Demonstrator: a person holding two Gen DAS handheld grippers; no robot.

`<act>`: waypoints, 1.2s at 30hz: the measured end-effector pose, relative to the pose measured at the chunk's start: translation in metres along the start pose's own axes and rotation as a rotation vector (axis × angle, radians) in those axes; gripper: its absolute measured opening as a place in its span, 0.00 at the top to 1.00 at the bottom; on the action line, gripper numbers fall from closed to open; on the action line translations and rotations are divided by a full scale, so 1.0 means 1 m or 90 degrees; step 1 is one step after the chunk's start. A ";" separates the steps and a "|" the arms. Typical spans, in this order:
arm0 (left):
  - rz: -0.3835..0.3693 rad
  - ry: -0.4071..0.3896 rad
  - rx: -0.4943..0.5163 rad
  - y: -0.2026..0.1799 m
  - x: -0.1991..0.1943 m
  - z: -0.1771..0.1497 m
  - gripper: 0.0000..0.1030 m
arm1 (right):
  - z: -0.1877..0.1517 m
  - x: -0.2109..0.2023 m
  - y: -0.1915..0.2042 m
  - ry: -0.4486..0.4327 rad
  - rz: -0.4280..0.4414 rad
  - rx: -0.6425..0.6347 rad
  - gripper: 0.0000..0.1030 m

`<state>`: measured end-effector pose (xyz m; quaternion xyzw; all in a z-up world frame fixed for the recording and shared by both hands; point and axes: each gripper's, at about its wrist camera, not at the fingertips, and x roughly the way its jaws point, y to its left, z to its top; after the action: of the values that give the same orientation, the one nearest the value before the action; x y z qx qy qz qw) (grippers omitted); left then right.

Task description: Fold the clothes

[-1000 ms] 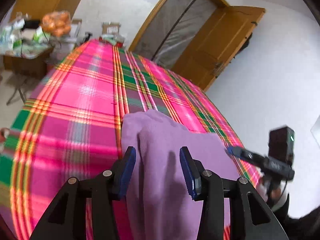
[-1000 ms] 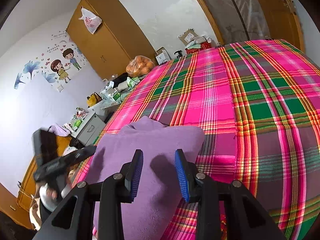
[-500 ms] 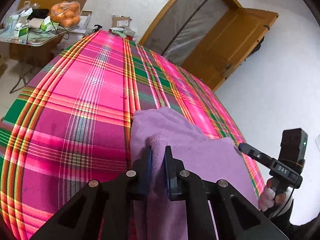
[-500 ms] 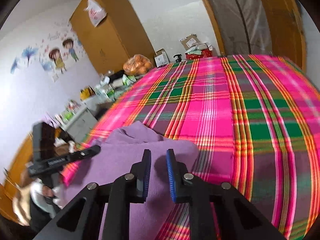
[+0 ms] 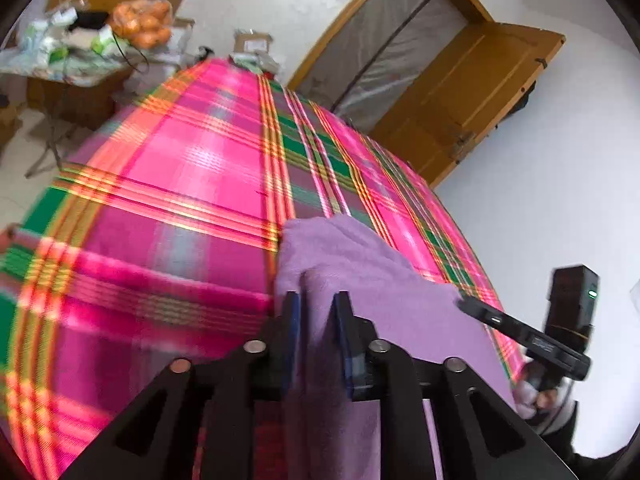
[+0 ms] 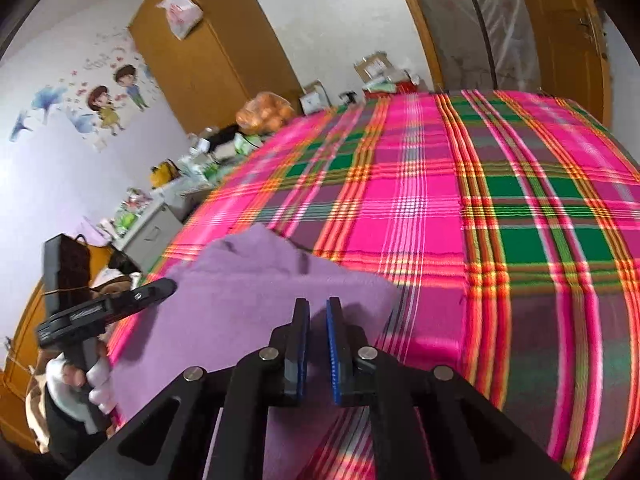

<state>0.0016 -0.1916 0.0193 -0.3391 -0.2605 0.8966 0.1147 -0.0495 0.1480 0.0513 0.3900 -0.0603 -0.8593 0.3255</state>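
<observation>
Soft purple fleece garment (image 5: 384, 280) spread at near edge of pink-green plaid bedspread (image 5: 180, 208). Raised fold pinched by left gripper (image 5: 316, 312); near hem seemingly clamped by right gripper (image 6: 317, 320), contact blurred. Light, limp, non-slippery fabric judged; edges and corners best gripped.

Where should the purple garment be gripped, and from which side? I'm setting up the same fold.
By its near edge, coming in low from the bed's near side, one gripper toward each end. The purple garment lies flat on the plaid bedspread, and both the left gripper and right gripper pinch that edge there.
</observation>
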 end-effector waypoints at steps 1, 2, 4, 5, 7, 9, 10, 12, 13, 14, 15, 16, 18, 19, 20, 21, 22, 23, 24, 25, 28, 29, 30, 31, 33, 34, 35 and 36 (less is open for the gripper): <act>0.005 -0.010 -0.001 0.001 -0.008 -0.003 0.78 | -0.004 -0.007 0.003 -0.005 0.004 -0.006 0.90; 0.008 -0.021 -0.001 0.001 -0.015 -0.006 0.81 | -0.008 -0.013 0.005 -0.011 0.007 -0.013 0.90; 0.009 -0.041 0.014 -0.007 -0.030 -0.013 0.80 | -0.015 -0.024 0.011 -0.020 0.012 -0.024 0.90; 0.007 -0.052 0.026 -0.012 -0.038 -0.017 0.80 | -0.019 -0.027 0.016 -0.025 0.014 -0.029 0.90; -0.013 -0.067 0.062 -0.027 -0.050 -0.027 0.80 | -0.028 -0.031 0.024 -0.032 0.016 -0.041 0.90; -0.026 -0.069 0.109 -0.044 -0.052 -0.036 0.80 | -0.035 -0.030 0.032 -0.039 0.004 -0.068 0.90; -0.021 -0.064 0.125 -0.049 -0.048 -0.039 0.80 | -0.041 -0.028 0.036 -0.040 -0.008 -0.083 0.89; -0.001 -0.042 0.139 -0.049 -0.040 -0.047 0.80 | -0.051 -0.026 0.043 -0.043 -0.028 -0.108 0.86; 0.005 -0.032 0.139 -0.048 -0.036 -0.051 0.80 | -0.056 -0.026 0.045 -0.048 -0.035 -0.119 0.83; 0.006 -0.026 0.138 -0.045 -0.034 -0.056 0.80 | -0.060 -0.027 0.047 -0.053 -0.042 -0.129 0.82; 0.008 -0.019 0.136 -0.042 -0.032 -0.060 0.81 | -0.064 -0.029 0.050 -0.058 -0.048 -0.139 0.82; 0.009 -0.015 0.136 -0.040 -0.031 -0.065 0.79 | -0.065 -0.030 0.050 -0.055 -0.050 -0.140 0.81; 0.011 -0.028 0.148 -0.039 -0.035 -0.071 0.79 | -0.068 -0.034 0.050 -0.053 -0.051 -0.138 0.80; 0.015 -0.029 0.152 -0.039 -0.037 -0.072 0.79 | -0.069 -0.036 0.050 -0.054 -0.052 -0.135 0.80; 0.020 -0.030 0.158 -0.041 -0.039 -0.073 0.79 | -0.070 -0.040 0.051 -0.057 -0.046 -0.133 0.79; 0.025 -0.031 0.165 -0.042 -0.041 -0.074 0.79 | -0.071 -0.043 0.052 -0.060 -0.041 -0.130 0.79; 0.028 -0.032 0.173 -0.043 -0.043 -0.076 0.79 | -0.074 -0.047 0.055 -0.064 -0.036 -0.135 0.79; 0.026 -0.035 0.177 -0.042 -0.045 -0.080 0.79 | -0.081 -0.049 0.058 -0.064 -0.034 -0.143 0.79; 0.024 -0.037 0.182 -0.041 -0.047 -0.085 0.79 | -0.084 -0.048 0.058 -0.062 -0.035 -0.147 0.79; 0.020 -0.040 0.186 -0.040 -0.049 -0.090 0.79 | -0.090 -0.050 0.056 -0.069 -0.033 -0.145 0.78; 0.003 -0.057 0.178 -0.034 -0.054 -0.098 0.79 | -0.099 -0.051 0.052 -0.079 -0.022 -0.134 0.78; 0.002 -0.057 0.177 -0.034 -0.053 -0.098 0.79 | -0.101 -0.052 0.051 -0.080 -0.019 -0.130 0.78; 0.002 -0.058 0.178 -0.033 -0.053 -0.099 0.79 | -0.101 -0.051 0.051 -0.080 -0.020 -0.136 0.78; 0.004 -0.059 0.183 -0.034 -0.053 -0.099 0.79 | -0.101 -0.051 0.052 -0.079 -0.021 -0.141 0.78; 0.006 -0.060 0.190 -0.035 -0.053 -0.100 0.79 | -0.103 -0.050 0.056 -0.081 -0.030 -0.167 0.77; 0.004 -0.061 0.190 -0.034 -0.053 -0.100 0.79 | -0.104 -0.050 0.059 -0.082 -0.035 -0.179 0.77; 0.003 -0.062 0.190 -0.034 -0.053 -0.100 0.79 | -0.105 -0.050 0.060 -0.083 -0.037 -0.183 0.77; 0.001 -0.062 0.190 -0.033 -0.053 -0.100 0.79 | -0.105 -0.050 0.058 -0.082 -0.035 -0.183 0.77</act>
<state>0.1087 -0.1451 0.0032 -0.2745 -0.1296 0.9409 0.1499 0.0792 0.1490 0.0313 0.2849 0.0532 -0.8909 0.3498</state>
